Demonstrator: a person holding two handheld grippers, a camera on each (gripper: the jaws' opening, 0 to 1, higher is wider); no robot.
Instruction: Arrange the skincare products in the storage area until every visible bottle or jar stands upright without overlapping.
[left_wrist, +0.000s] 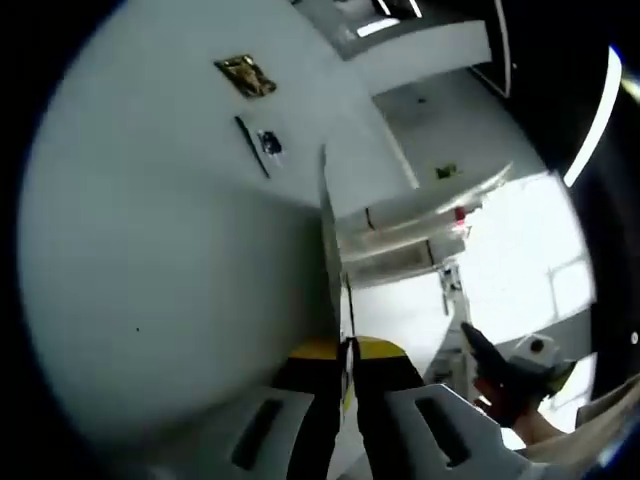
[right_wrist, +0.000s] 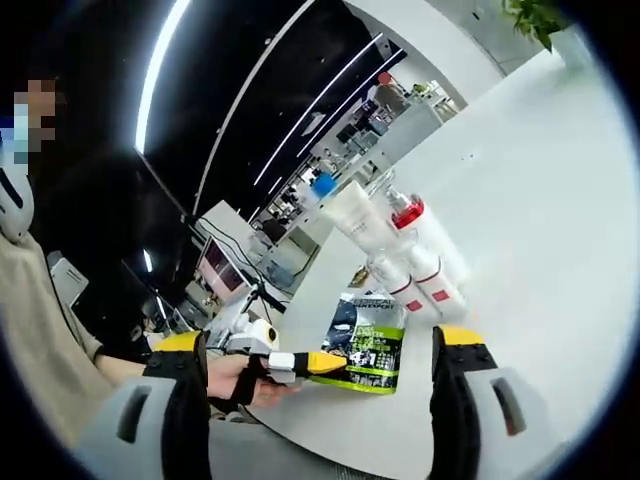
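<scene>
skincare bottles standing in a cluster, pouch near, both tongs off the products

right gripper view: right tongs (right_wrist: 320, 385) wide open, nothing between the jaws, yellow-tipped black jaws rising from the bottom either side of the view. white worktop (right_wrist: 520, 200) runs away to the far right. on it a green and black pouch (right_wrist: 368, 342) lies nearest, just past the open jaws. right behind it a tight group of white bottles: a small bottle with a clear cap (right_wrist: 388, 272), a red-label bottle (right_wrist: 432, 278) just beside it, a red-capped bottle (right_wrist: 420, 228) behind, and a larger white tube (right_wrist: 358, 215) at the far left of the group. they look upright, packed touching or nearly so; cannot tell whether any overlap. potted plant (right_wrist: 535, 18) at the far end of the worktop. left tongs (right_wrist: 330, 363) come in from the left, held by a hand (right_wrist: 235, 380), yellow tip reaching to the pouch's near left corner; contact cannot be told. person's beige sleeve (right_wrist: 45, 340) at left.

left gripper view: left tongs (left_wrist: 347, 370) closed, jaws together, nothing between them, pointing at a plain white surface (left_wrist: 170, 250) with a thin edge (left_wrist: 328, 240) running up from the jaws. a gold sticker (left_wrist: 246, 76) and a dark mark (left_wrist: 268, 144) sit far on it. the other gripper (left_wrist: 515, 365) with a hand shows at lower right.
</scene>
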